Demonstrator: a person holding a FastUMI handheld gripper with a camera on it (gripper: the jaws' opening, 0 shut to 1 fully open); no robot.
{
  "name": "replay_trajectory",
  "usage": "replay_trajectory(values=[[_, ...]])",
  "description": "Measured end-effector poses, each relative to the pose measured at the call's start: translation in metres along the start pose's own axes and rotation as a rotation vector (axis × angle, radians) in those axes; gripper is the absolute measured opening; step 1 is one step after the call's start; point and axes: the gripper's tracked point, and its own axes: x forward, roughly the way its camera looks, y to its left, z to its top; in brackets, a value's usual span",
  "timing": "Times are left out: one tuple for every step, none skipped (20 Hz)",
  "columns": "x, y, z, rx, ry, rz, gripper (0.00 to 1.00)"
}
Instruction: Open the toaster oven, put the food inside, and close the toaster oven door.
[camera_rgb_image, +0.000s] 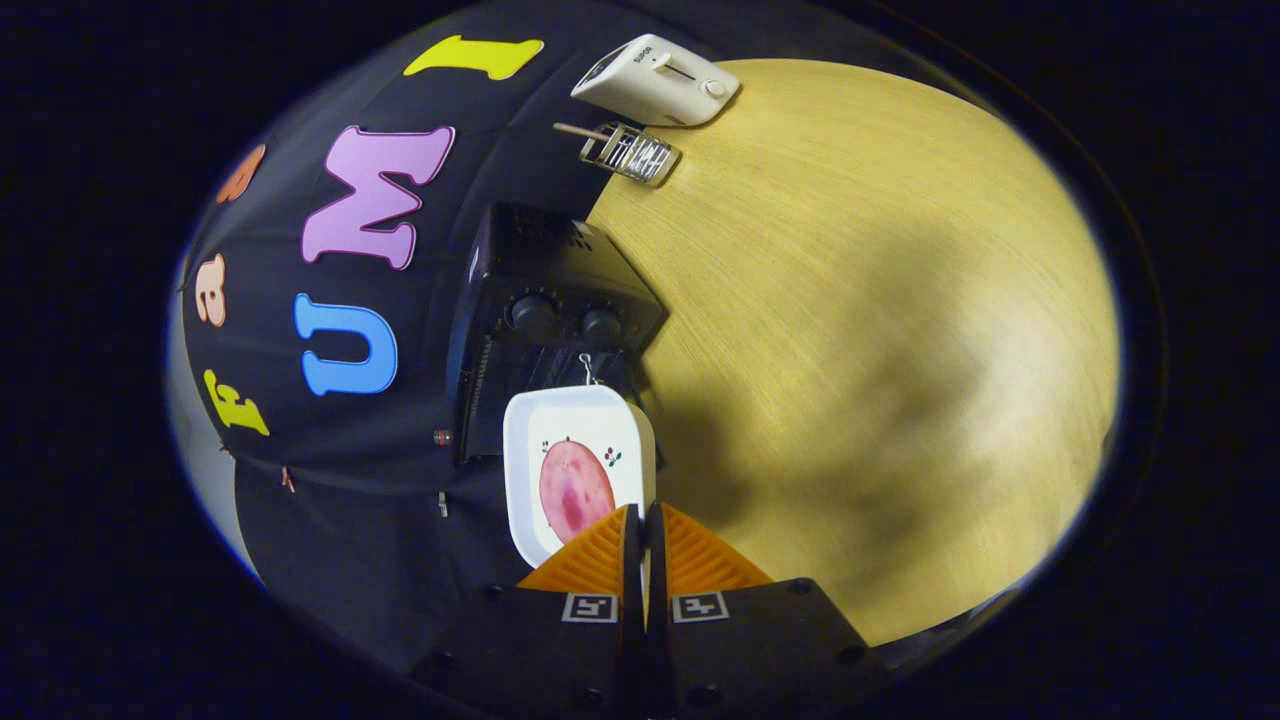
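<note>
The black box-shaped toaster oven (545, 300) sits against the booth's cloth wall at the left side of the pale yellow wood-grain table (880, 330), its 2 round knobs (565, 320) facing the camera. Just ahead of the fingers, between them and the oven, hangs the white square ceramic dish (575, 470) carrying a round pink slice of meat (575, 490). The gripper (645, 545) has its 2 fingers drawn together with only a thin slit left, and the near rim of the dish sits in that slit, so they appear clamped on the dish edge.

By my reading, the step in hand is carrying the food to the oven. Whether the door is already down I cannot tell: the dish covers the oven's front, and only a small metal hook or pull (588, 368) shows just past the dish's far rim. The next move calls for keeping the dish level so the slice does not slide, lining it up with the opening, then pushing it in low.

Further right and beyond the oven, a small wire rack with a wooden handle (628, 152) lies on the table, and behind it a white slot toaster (655, 82). Both are well apart from the path. The only likely obstruction is the oven's own door and frame, which the far rim of the dish could strike.
</note>
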Motion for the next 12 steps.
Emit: replay_trajectory(values=[[0.014, 0.008, -0.012, 0.018, -0.019, -0.007, 0.05], [0.027, 0.017, -0.019, 0.036, -0.042, -0.008, 0.05], [0.042, 0.027, -0.025, 0.06, -0.067, -0.006, 0.05], [0.056, 0.038, -0.03, 0.084, -0.093, 0.003, 0.06], [0.069, 0.047, -0.034, 0.108, -0.112, 0.009, 0.06], [0.08, 0.055, -0.037, 0.132, -0.133, 0.009, 0.06], [0.091, 0.06, -0.039, 0.152, -0.154, 0.007, 0.05], [0.1, 0.065, -0.038, 0.169, -0.176, 0.003, 0.06], [0.109, 0.069, -0.036, 0.186, -0.199, -0.002, 0.05], [0.115, 0.071, -0.035, 0.204, -0.215, -0.008, 0.05], [0.122, 0.073, -0.033, 0.221, -0.234, -0.017, 0.05], [0.128, 0.074, -0.03, 0.235, -0.258, -0.033, 0.05]])
